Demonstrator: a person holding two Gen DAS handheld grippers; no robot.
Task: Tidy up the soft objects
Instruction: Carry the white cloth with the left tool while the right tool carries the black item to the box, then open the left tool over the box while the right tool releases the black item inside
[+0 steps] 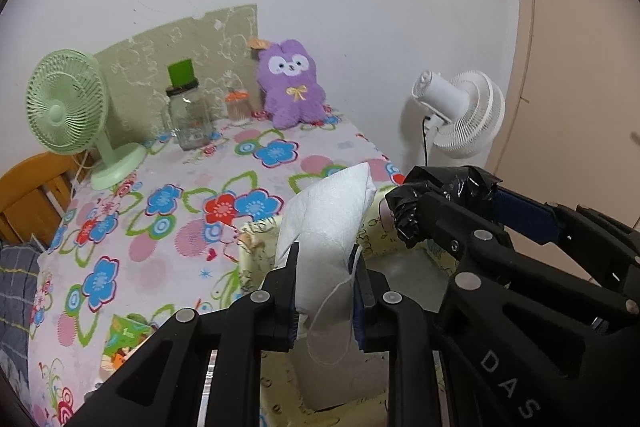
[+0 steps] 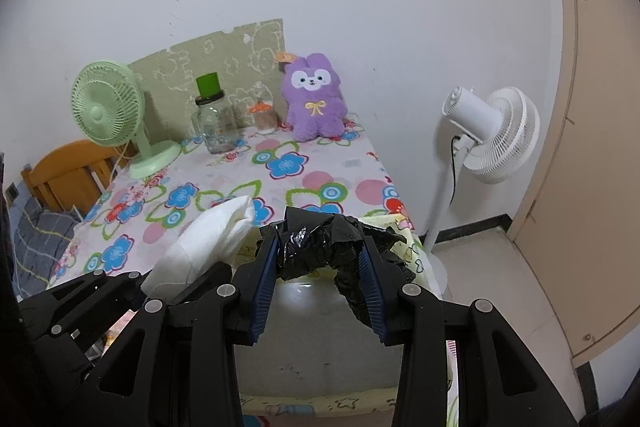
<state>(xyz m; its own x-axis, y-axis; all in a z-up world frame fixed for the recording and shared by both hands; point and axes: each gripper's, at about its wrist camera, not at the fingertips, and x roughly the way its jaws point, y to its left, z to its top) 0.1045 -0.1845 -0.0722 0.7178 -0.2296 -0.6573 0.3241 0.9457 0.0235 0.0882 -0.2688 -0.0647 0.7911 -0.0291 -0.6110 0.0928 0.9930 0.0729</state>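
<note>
Left wrist view: "DAS" reads on the right gripper (image 1: 404,223).

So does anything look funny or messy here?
Nothing is spilled or broken. The oddest bit is the patterned sheet on the wall behind the purple plush: its top edge looks torn and uneven. The jar and green fan stand upright.

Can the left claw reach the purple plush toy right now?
Probably not yet: the left claw is shut on the white cloth, and the purple plush toy sits at the table's far edge against the wall, though nothing blocks the path.
</note>
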